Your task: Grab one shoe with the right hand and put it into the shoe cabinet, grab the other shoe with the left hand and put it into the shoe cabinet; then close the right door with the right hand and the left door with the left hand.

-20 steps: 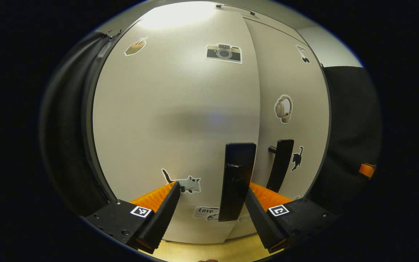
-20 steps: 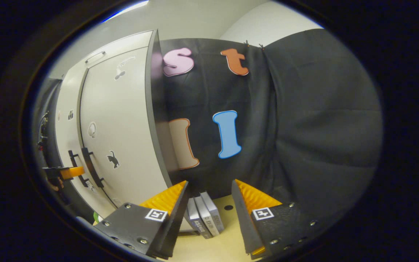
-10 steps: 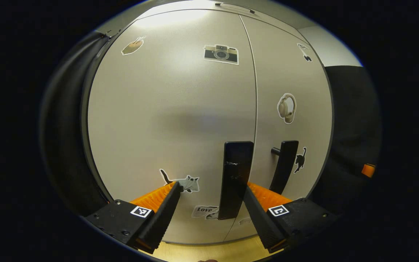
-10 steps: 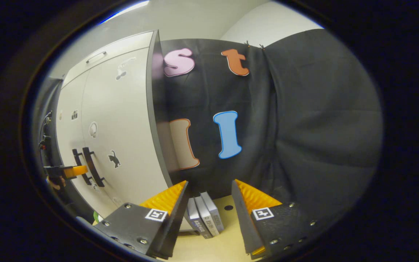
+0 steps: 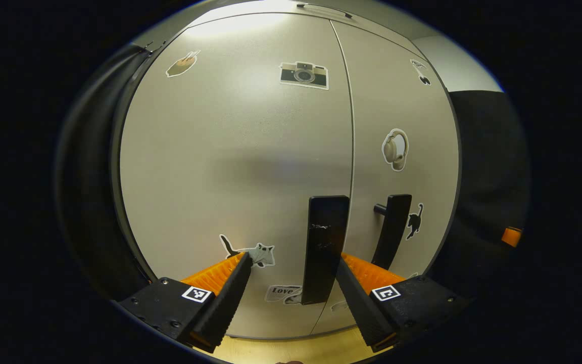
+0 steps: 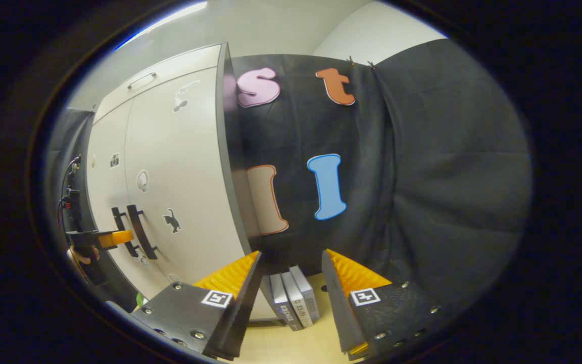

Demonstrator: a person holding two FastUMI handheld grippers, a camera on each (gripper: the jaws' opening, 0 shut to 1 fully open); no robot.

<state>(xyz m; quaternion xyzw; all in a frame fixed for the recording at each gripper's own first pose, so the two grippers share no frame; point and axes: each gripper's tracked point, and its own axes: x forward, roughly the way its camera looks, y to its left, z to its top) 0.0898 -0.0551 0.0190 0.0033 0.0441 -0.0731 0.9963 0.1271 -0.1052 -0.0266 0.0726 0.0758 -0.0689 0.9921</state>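
Our left gripper (image 5: pixel 291 283), jaws wide and holding nothing, faces the left door's handle (image 5: pixel 324 247) at lower centre. A second ago the left door (image 5: pixel 235 167) stood proud of the right door (image 5: pixel 397 116); now both lie flush, so we judge the shoe cabinet closed. Our right gripper (image 6: pixel 288 283) hangs open beside some books (image 6: pixel 293 298), the cabinet at frame left.

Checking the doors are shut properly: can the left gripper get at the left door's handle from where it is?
Probably yes: the left gripper is open, and the left door's handle stands between its fingers with nothing in front.
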